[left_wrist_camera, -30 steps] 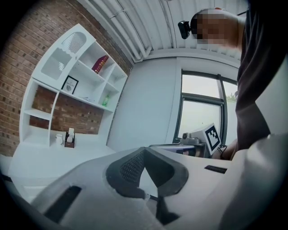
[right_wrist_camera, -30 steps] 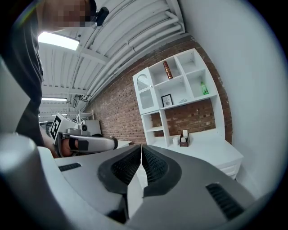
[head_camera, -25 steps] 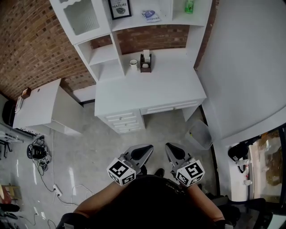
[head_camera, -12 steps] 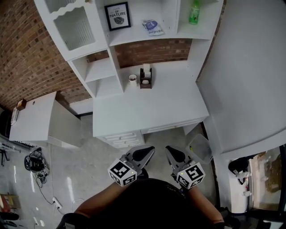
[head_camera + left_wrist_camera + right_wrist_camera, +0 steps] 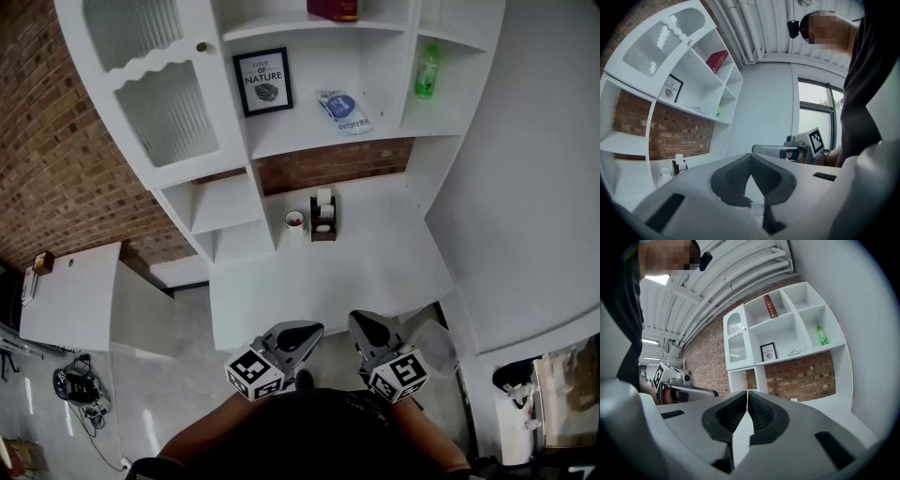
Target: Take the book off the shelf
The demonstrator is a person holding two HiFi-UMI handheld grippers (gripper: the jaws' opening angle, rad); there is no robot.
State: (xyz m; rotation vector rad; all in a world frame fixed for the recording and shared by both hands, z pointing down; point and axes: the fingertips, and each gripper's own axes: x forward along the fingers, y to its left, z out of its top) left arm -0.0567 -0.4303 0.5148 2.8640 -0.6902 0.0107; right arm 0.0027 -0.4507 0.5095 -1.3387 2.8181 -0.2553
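A dark red book [image 5: 333, 9] stands on the top shelf of the white hutch, cut off by the top edge of the head view. It leans in its compartment in the left gripper view [image 5: 717, 61] and in the right gripper view [image 5: 770, 306]. My left gripper [image 5: 298, 335] and right gripper [image 5: 367, 328] hang side by side close to my body, at the near edge of the white desk [image 5: 328, 281]. Both are far below the book and hold nothing. The left gripper [image 5: 749, 157] and the right gripper [image 5: 747, 392] are shut.
One shelf down are a framed print [image 5: 262, 81], a flat blue-and-white packet [image 5: 343, 110] and a green bottle [image 5: 427, 71]. A mug [image 5: 294, 220] and a brown holder [image 5: 323, 216] stand at the desk's back. Ribbed glass cabinet doors [image 5: 159, 103] are at left, above a low white table [image 5: 70, 295].
The head view has tilted up and come closer to the desk, bringing the top shelf and red book into sight. Both grippers stay shut near my body.
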